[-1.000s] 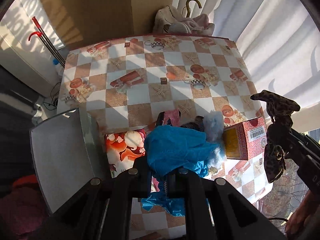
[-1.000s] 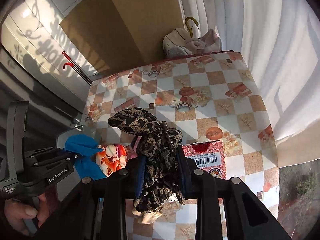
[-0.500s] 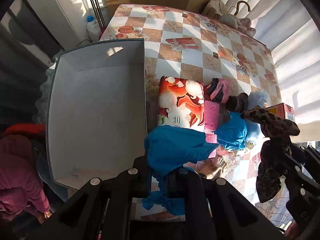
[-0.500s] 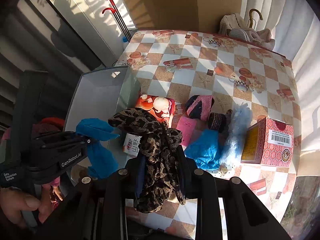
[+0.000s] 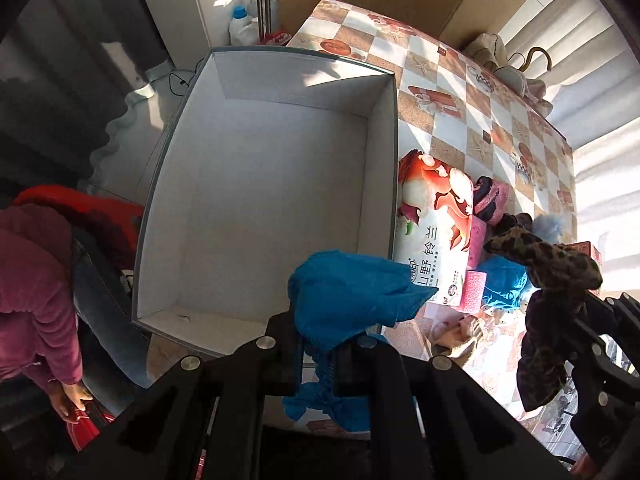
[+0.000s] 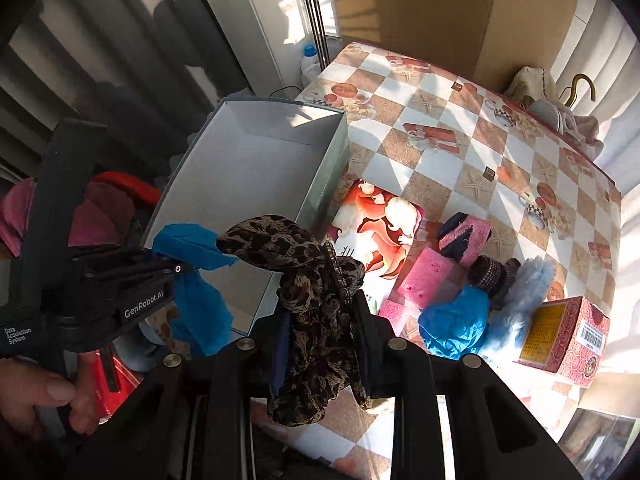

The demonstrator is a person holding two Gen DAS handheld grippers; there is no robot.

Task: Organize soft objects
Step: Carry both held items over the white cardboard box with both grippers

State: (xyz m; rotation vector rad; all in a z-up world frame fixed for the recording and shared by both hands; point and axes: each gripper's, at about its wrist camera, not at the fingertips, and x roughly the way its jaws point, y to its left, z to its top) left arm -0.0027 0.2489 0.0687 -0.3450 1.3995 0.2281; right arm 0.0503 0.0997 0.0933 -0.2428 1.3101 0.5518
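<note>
**Two cloths held over the grey box**

Over the near corner of the open grey box [image 5: 256, 184], the left gripper [image 5: 318, 354] points straight down, its jaws pinched tight on a blue cloth [image 5: 352, 296] that bunches above the fingers and hangs below them. Just beside it, the right gripper [image 6: 322, 344] is clamped on a leopard-print cloth [image 6: 316, 300], whose folds spill over both sides. A hand [image 6: 40, 396] grips the left tool's handle. Beside the box, on the checked tablecloth [image 6: 440, 128], lie a tissue pack [image 5: 436, 232], pink sponges [image 6: 424, 276], another blue cloth [image 6: 460, 320], a fluffy blue thing [image 6: 524, 292] and a red carton [image 6: 568, 336].
</note>
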